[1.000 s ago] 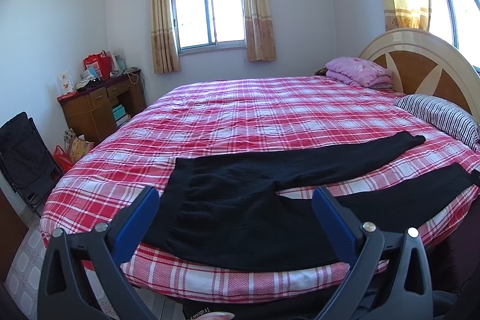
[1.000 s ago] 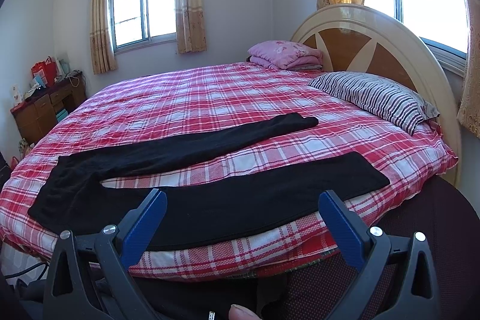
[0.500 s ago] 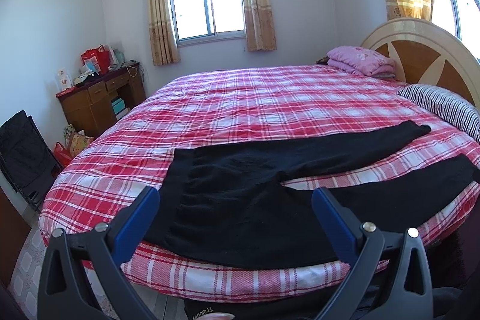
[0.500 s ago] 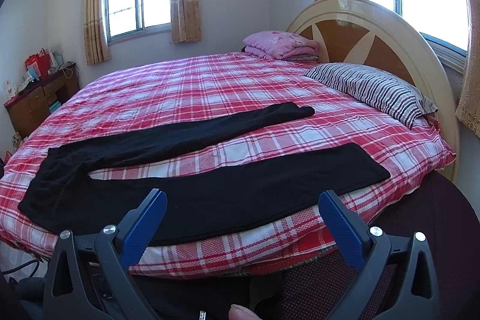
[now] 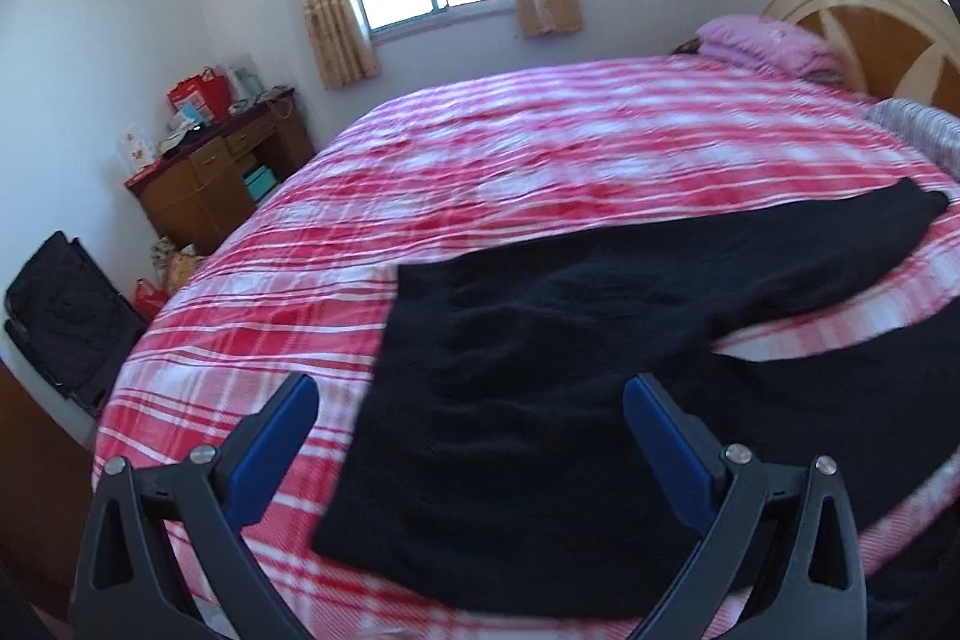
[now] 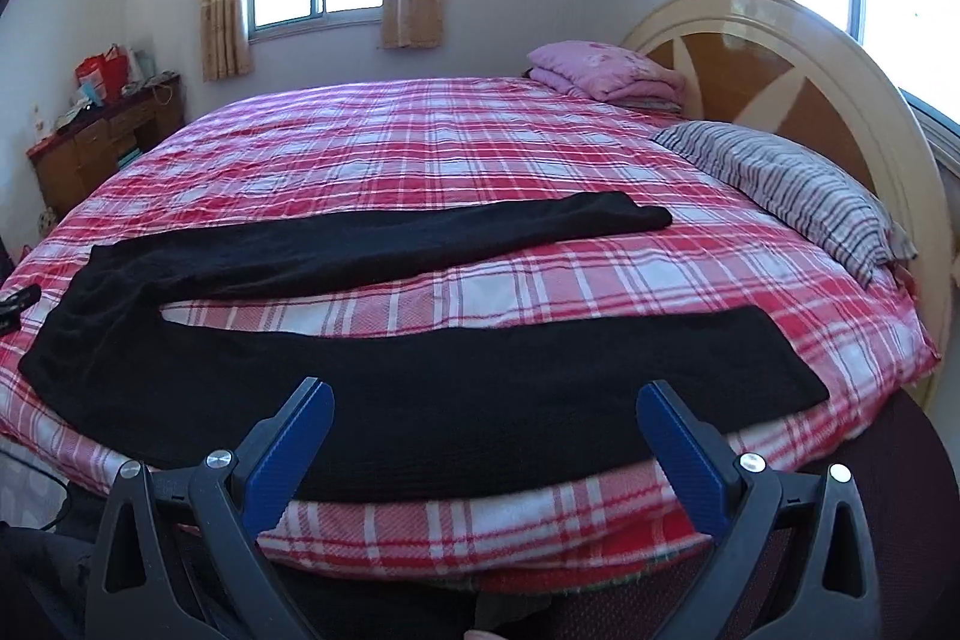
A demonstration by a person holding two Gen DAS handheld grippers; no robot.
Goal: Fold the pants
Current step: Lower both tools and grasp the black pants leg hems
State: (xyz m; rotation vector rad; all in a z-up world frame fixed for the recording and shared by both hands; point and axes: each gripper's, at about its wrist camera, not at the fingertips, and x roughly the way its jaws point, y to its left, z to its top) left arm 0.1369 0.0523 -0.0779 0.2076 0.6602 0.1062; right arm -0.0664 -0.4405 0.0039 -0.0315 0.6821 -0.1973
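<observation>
Black pants (image 6: 420, 376) lie flat on a round bed with a red plaid cover (image 6: 420, 142), waist to the left, the two legs spread apart toward the right. In the left wrist view the waist part of the pants (image 5: 510, 400) fills the near middle. My left gripper (image 5: 471, 400) is open and empty, above the waist end. My right gripper (image 6: 486, 400) is open and empty, above the near leg by the bed's front edge. The left gripper's tip also shows at the right wrist view's left edge (image 6: 15, 304).
A striped pillow (image 6: 780, 184) and folded pink bedding (image 6: 606, 70) lie by the curved headboard (image 6: 780, 58) on the right. A wooden desk (image 5: 210, 172) with clutter stands at the left wall. A black bag (image 5: 60, 316) stands beside the bed.
Both grippers have moved forward and lower toward the bed. The left one has moved in over the waist; its view is blurred with motion. The pants have not moved.
</observation>
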